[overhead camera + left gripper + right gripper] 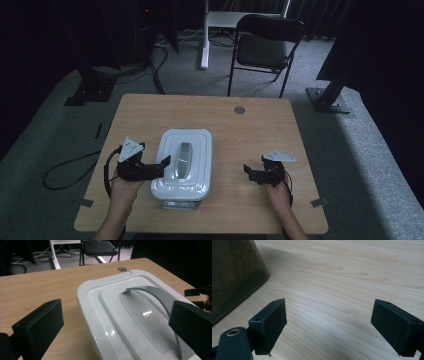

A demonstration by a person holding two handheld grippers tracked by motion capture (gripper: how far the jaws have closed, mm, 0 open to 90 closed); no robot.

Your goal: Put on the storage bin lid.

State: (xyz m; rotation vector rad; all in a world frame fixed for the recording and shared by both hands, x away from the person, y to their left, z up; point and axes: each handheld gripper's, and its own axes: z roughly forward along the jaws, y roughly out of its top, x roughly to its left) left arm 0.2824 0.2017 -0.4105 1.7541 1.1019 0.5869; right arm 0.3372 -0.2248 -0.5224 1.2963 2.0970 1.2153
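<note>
On the light wooden worktop [250, 145]: one white rectangular plastic container [183, 165] with one grey arched handle [183, 159] on its lid, near the front edge. Two grippers. Left gripper [161, 164], jaws spread wide, straddles the container's left rim. Right gripper [250, 172], jaws released, hovers over bare wood, well apart.

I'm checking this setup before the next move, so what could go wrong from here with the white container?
The left gripper is open at the white container's left edge, one jaw over the lid; closing there might grip only the rim and tilt or slide it. The grey handle is a thin arch, so a jaw may slip off it. The right gripper is open and apart from it, so nothing steadies the far side.
</note>
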